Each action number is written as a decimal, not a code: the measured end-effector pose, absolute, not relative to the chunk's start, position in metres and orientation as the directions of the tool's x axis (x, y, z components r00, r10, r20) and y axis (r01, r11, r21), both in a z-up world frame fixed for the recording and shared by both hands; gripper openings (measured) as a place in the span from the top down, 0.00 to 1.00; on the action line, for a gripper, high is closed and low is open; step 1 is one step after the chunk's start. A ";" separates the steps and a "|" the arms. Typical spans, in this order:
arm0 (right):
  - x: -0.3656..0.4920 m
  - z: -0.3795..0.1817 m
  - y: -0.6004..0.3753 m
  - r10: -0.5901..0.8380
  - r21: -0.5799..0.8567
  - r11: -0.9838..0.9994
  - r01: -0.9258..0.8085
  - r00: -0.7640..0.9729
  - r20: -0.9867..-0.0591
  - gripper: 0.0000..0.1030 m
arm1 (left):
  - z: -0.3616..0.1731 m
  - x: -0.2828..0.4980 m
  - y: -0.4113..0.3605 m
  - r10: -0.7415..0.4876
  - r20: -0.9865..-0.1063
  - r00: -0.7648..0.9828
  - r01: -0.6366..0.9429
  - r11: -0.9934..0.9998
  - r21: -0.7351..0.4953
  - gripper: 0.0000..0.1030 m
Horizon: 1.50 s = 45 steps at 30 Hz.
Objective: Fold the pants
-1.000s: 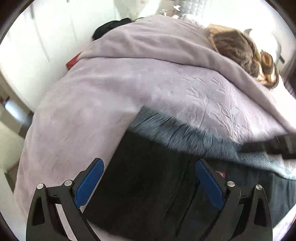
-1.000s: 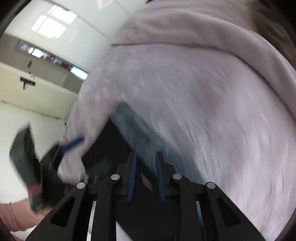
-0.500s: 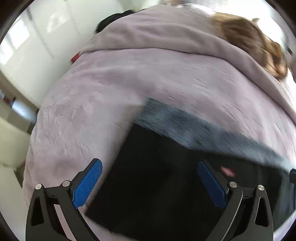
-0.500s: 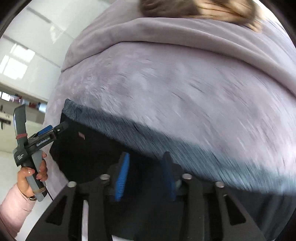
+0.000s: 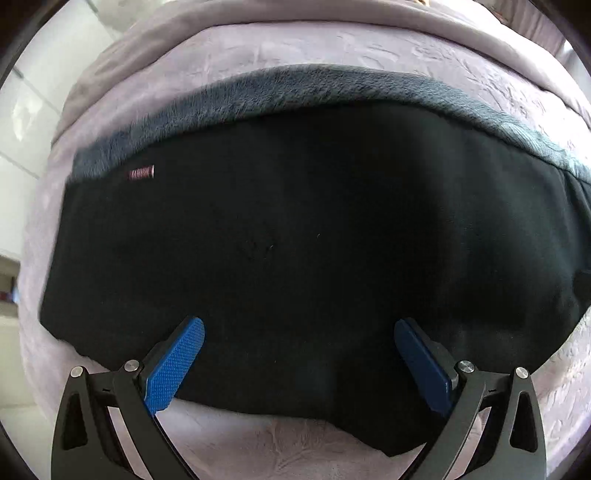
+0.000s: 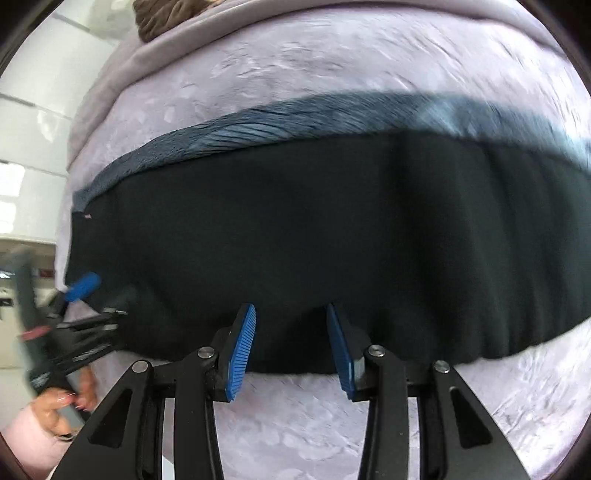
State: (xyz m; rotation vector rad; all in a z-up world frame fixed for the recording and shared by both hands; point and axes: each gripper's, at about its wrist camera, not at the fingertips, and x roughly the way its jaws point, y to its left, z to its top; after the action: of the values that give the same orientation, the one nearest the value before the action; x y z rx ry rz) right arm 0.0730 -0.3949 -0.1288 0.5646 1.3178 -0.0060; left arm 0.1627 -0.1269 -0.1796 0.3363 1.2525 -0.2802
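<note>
My pants (image 5: 295, 240) run off the right edge in both wrist views, far end unseen. Tiny label (image 5: 141, 172) on them unreadable. My left gripper (image 6: 79, 295) is motion-smeared at the right view's left edge, jaw state unclear there. Brown bundle (image 6: 166, 14) cropped at top, can't identify

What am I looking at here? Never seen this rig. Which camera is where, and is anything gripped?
No robot arm: a person holds a two-finger gripper in each hand, each with a fisheye camera looking along its fingers.

The left wrist view shows the left gripper, jaws wide apart, above black pants with a grey fleecy lining edge, spread on a lilac bedspread.

The right wrist view shows the right gripper over the pants' near edge; its jaws have just been opening, with nothing pinched between them. At its left you see the person's hand holding the left gripper.

Nothing is held now.
</note>
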 end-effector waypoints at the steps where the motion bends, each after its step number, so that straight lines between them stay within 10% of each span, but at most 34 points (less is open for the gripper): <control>1: 0.067 -0.127 -0.398 0.323 0.405 0.856 0.321 0.280 -0.904 0.58 | -0.177 0.162 -0.127 -0.017 -0.957 0.289 0.389 0.916 0.101 0.00; 30: -0.109 -0.153 -0.677 0.115 0.629 0.203 0.751 0.619 -0.777 0.55 | -0.150 0.112 -0.342 -0.034 -0.978 0.204 0.545 0.834 0.084 0.00; 31: -0.109 -0.154 -0.679 0.119 0.632 0.203 0.748 0.622 -0.774 0.56 | -0.151 0.108 -0.345 -0.030 -0.977 0.209 0.540 0.837 0.090 0.00; 33: -0.110 -0.156 -0.683 0.130 0.642 0.210 0.737 0.630 -0.766 0.90 | -0.154 0.106 -0.346 -0.031 -0.975 0.218 0.539 0.837 0.094 0.00; 45: -0.122 -0.156 -0.681 0.104 0.563 0.316 0.763 0.562 -0.820 0.91 | -0.172 0.114 -0.327 -0.027 -0.977 0.213 0.547 0.831 0.096 0.00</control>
State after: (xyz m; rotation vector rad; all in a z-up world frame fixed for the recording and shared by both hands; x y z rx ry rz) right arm -0.1220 -0.6810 -0.1555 1.1920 0.9005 -0.5217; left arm 0.1142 -0.3267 -0.1723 0.4759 1.3065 -0.4203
